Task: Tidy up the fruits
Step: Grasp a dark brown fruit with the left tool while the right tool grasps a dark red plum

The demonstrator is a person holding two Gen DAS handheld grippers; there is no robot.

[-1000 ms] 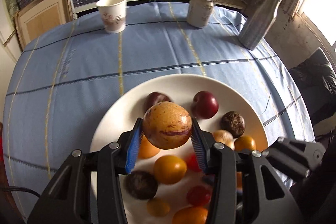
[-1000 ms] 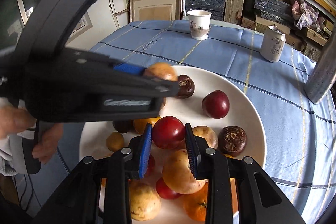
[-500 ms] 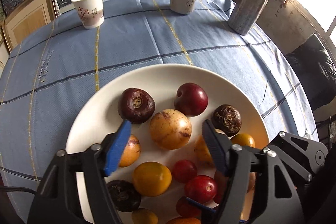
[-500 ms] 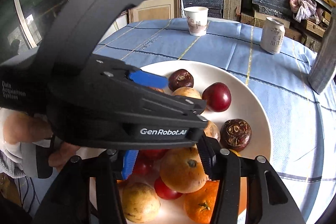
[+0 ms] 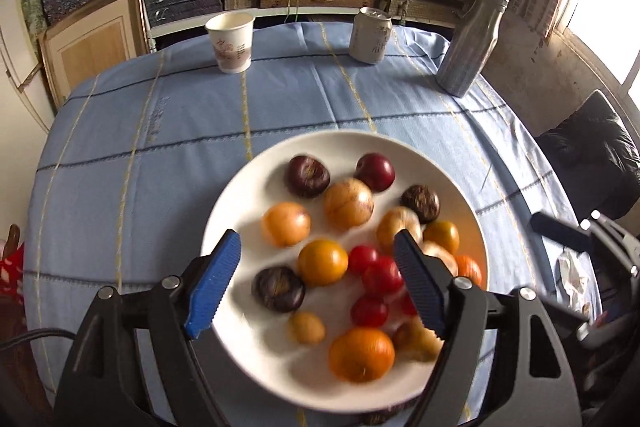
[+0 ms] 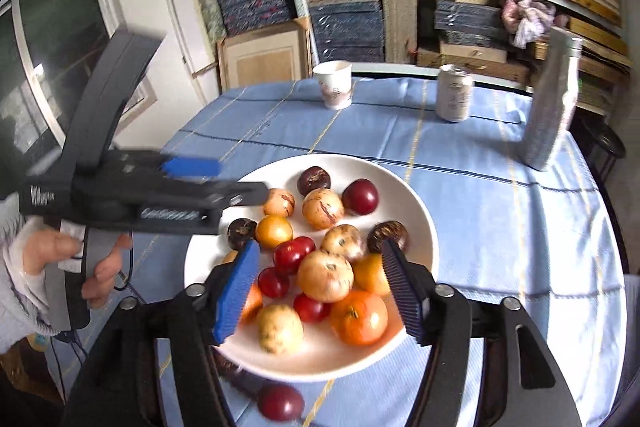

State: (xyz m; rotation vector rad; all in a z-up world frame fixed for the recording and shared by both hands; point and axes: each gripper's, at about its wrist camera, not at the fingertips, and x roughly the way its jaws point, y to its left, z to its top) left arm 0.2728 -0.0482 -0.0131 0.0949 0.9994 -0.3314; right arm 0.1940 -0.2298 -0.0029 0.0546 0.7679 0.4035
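A white plate (image 5: 240, 195) on the blue cloth holds several fruits: a yellow striped fruit (image 5: 348, 203), a red plum (image 5: 375, 171), dark passion fruits (image 5: 307, 175), oranges (image 5: 362, 354) and small red tomatoes (image 5: 382, 277). My left gripper (image 5: 316, 243) hovers above the plate's near side, its jaws opening, nothing gripped. In the right wrist view the same plate (image 6: 420, 211) lies under my right gripper (image 6: 320, 251). Its jaws are opening too and press on no fruit. A hand (image 6: 100, 267) carries the left gripper (image 6: 240, 179) at the plate's left. One dark red fruit (image 6: 280, 403) lies on the cloth in front of the plate.
At the table's far side stand a paper cup (image 5: 230, 43), a drink can (image 5: 370, 35) and a tall silver bottle (image 5: 470, 43). A black chair (image 5: 592, 155) is at the right, crumpled paper (image 5: 572, 275) near the table edge. Stacked shelves fill the back wall.
The left gripper let go of the yellow striped fruit, which now rests on the plate. The right gripper released a red fruit. Both jaws widened and both grippers drew back and up.
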